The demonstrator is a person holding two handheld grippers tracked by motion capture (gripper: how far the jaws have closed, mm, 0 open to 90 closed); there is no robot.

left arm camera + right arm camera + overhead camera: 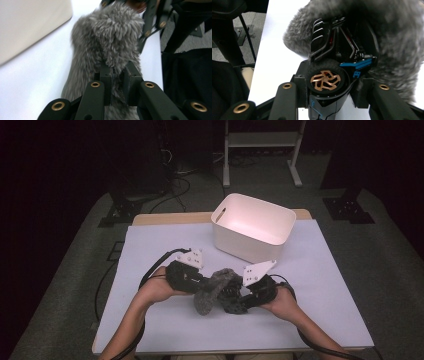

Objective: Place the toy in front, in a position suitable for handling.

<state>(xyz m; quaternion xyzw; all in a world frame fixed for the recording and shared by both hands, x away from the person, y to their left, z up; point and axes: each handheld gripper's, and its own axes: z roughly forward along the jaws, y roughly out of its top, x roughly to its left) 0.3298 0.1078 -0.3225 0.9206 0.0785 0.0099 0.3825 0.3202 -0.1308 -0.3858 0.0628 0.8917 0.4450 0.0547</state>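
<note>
High view is showing us, above the pale table (150,245), clenching the left gripper (202,284) on the shaggy grey fur cloth (212,290) while the right gripper (239,301) is grasping the black toy car (329,75), so we are wiping gently, keeping both grips firm

surface: table (150,320) with pale lavender-white top, wooden edge showing at far side | on it: white plastic bin (253,226), far centre, open side up, slot handle in near-left wall | grey furry cloth (212,290) near front centre, possibly touching the top
</note>
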